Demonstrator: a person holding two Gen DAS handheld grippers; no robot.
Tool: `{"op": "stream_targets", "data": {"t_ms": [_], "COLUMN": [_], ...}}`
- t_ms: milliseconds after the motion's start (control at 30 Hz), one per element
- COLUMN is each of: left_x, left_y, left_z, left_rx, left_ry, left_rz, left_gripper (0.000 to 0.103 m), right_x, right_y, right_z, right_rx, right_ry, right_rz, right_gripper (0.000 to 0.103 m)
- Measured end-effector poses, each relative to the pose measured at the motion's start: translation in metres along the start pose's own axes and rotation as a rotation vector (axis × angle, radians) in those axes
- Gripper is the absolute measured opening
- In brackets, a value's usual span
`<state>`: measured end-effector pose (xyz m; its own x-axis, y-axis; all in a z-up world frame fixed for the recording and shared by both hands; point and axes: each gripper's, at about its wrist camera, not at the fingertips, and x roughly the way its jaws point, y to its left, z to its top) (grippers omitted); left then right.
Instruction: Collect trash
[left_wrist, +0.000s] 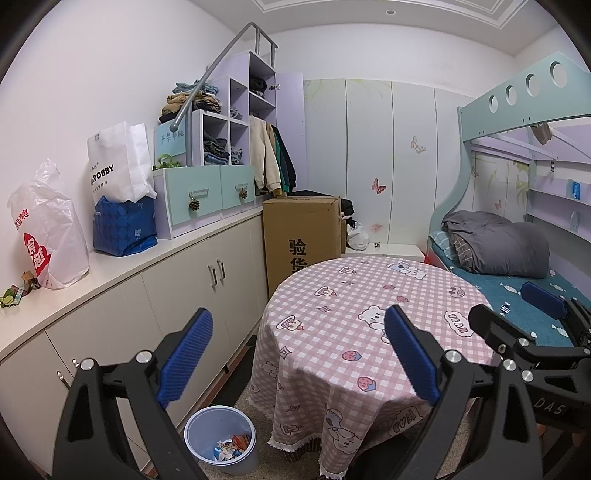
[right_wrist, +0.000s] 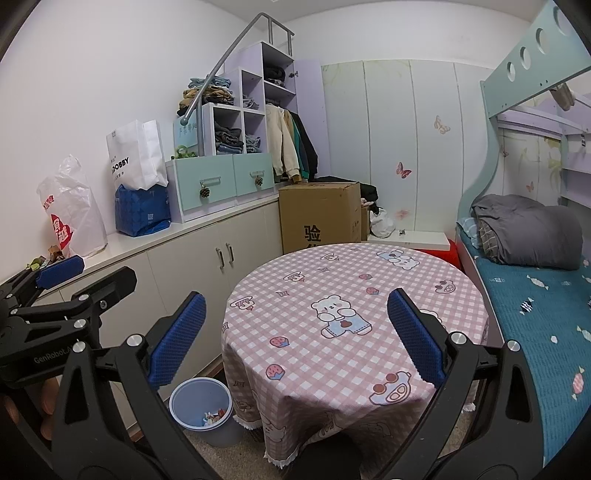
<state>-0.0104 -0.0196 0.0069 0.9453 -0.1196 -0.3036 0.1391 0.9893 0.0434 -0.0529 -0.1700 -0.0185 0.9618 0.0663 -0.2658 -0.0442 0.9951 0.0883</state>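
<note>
Both tongs, left gripper (left_wrist: 297, 354) and right gripper (right_wrist: 295, 336), hang released and empty above a bare checked table (right_wrist: 369, 295), the collected trash (left_wrist: 231, 446) already lying in the floor bin (left_wrist: 192, 430) beside it; job apparently near done

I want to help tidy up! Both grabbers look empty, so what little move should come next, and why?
Probably swing the left gripper toward the small crumpled wrappers on the white countertop. Both it and the right gripper have open, empty jaws, the pink checked tablecloth shows no litter, and the pale blue bin already holds scraps.
</note>
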Motion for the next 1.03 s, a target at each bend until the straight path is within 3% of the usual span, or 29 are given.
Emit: {"op": "stream_targets", "data": {"t_ms": [767,1033], "left_x": [0.002,0.027], "left_y": [0.001,0.006], "left_z": [-0.002,-0.012], "left_rx": [0.006,0.009], "left_ry": [0.003,0.053], "left_rz": [0.000,0.008], "left_gripper": [0.092,0.092], "right_x": [0.001,0.023], "right_y": [0.001,-0.006], "right_z": [-0.001,-0.012], "right_rx": [0.005,0.031], "right_ry": [0.003,0.045], "right_rz": [-0.001,-0.001], "right_gripper": [0.097,0.097]}}
